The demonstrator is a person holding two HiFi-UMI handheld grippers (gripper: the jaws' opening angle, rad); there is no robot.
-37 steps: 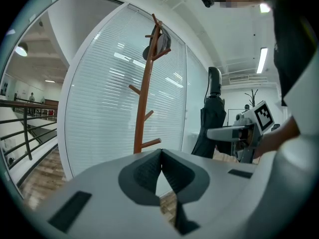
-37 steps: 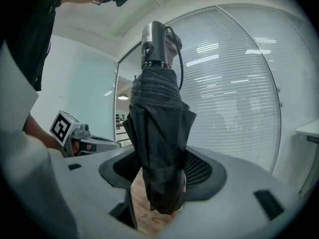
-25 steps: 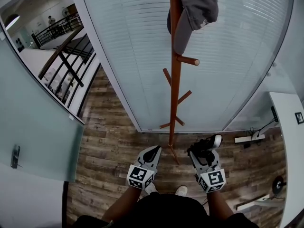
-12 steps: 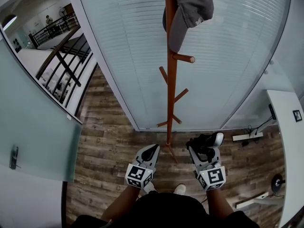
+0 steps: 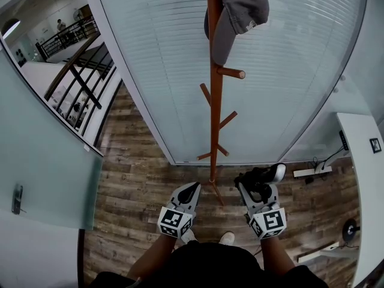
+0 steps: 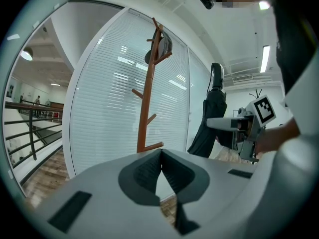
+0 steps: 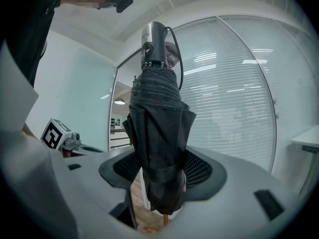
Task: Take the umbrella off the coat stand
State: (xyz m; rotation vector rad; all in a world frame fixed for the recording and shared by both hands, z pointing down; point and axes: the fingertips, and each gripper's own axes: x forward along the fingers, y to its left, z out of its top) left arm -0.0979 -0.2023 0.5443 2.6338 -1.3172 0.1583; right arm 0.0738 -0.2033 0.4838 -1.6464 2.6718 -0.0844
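A folded black umbrella point(image 7: 159, 133) stands upright between the jaws of my right gripper point(image 7: 159, 169), which is shut on it around its strap. Its silver-and-black handle point(image 7: 155, 44) points up. In the head view the umbrella point(image 5: 259, 179) sits in the right gripper point(image 5: 258, 189), low and to the right of the brown wooden coat stand point(image 5: 216, 119), apart from it. A grey cap point(image 5: 237, 11) hangs at the stand's top. My left gripper point(image 5: 193, 189) is shut and empty, left of the stand's foot. From the left gripper view I see the stand point(image 6: 146, 113) and the held umbrella point(image 6: 212, 118).
A curved glass wall with white blinds point(image 5: 180, 71) runs right behind the stand. A white desk point(image 5: 366, 161) is at the right, with a power strip and cables point(image 5: 312, 174) on the wood floor. A stair railing point(image 5: 78, 77) lies beyond the glass at left.
The right gripper has lifted the umbrella a little. The left gripper has stayed where it was.
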